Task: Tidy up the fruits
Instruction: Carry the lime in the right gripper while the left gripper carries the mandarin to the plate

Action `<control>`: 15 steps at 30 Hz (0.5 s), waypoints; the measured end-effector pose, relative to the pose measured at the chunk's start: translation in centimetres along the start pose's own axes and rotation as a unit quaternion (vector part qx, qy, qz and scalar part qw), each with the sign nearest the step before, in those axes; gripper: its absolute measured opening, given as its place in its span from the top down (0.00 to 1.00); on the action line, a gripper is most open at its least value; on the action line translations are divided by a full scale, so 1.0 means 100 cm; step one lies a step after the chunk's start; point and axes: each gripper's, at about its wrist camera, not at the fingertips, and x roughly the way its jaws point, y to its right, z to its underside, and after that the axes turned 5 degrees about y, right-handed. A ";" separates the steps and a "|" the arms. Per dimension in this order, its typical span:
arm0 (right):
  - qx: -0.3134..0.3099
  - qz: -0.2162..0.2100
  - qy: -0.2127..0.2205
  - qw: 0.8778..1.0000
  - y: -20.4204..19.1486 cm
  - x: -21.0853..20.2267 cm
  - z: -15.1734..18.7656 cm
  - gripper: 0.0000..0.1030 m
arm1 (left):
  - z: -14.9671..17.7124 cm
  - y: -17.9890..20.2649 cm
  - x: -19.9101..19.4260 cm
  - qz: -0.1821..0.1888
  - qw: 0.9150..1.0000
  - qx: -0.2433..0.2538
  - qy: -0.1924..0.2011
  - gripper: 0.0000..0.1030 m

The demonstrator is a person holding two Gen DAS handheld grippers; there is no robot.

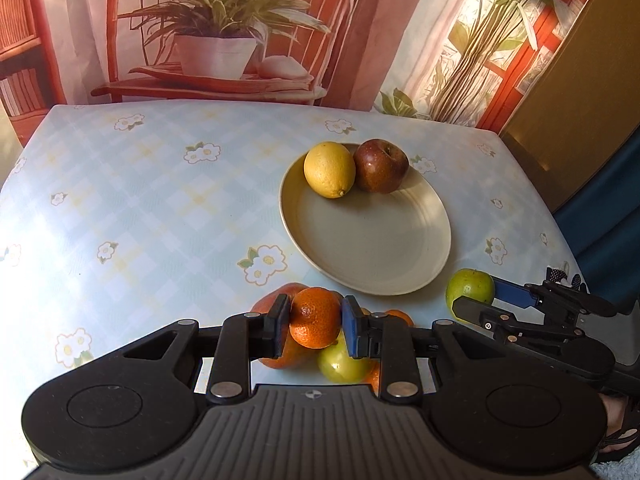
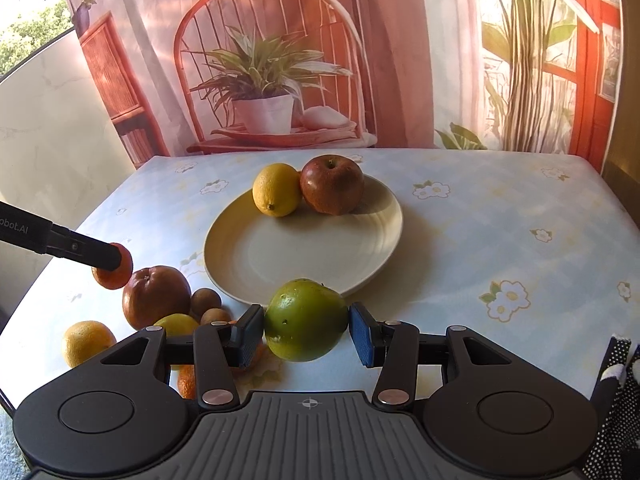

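Left tongs [image 1: 316,322] are clamping a small mandarin [image 1: 315,317] between their pads, its skin bright orange, dimpled and marked with a few brown scars. Seen from the right wrist camera, that fruit is hanging clear of the table, half hidden behind one black finger [image 2: 102,258]. Right tongs [image 2: 307,330] are gripping a green apple [image 2: 306,320] at both sides; the apple is glossy, yellow-green, dotted with dark specks, and is sitting just at the near rim of the plate [image 2: 240,248].

Beneath and beside the left tongs, a pile of loose fruit is lying on the flowered blue-checked table [image 2: 500,220]: a dark red apple [image 2: 156,298], two small brown round fruits [image 2: 205,301], a yellow citrus [image 2: 86,342] and another yellow-green fruit [image 2: 176,324] partly covered by the tongs' frame. More orange pieces are peeking out behind the gripper bodies, too cut off to name.

Farther out, the cream plate is holding a lemon [image 2: 276,189] and a red-brown apple [image 2: 332,184] touching each other at its far edge, leaving the rest bare.

Beyond the table, a printed backdrop [image 2: 280,60] is showing a chair and a potted plant. At the right edge, a dotted glove [image 2: 616,384] is partly showing.
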 end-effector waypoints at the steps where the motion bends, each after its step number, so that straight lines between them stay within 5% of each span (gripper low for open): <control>1: -0.003 0.001 0.003 1.000 0.001 0.001 -0.004 0.58 | -0.005 0.001 0.000 -0.003 1.000 0.005 0.003 0.71; 15: -0.070 0.016 -0.002 0.997 0.022 0.064 -0.060 0.58 | -0.058 0.006 0.063 -0.017 1.000 0.021 0.015 0.71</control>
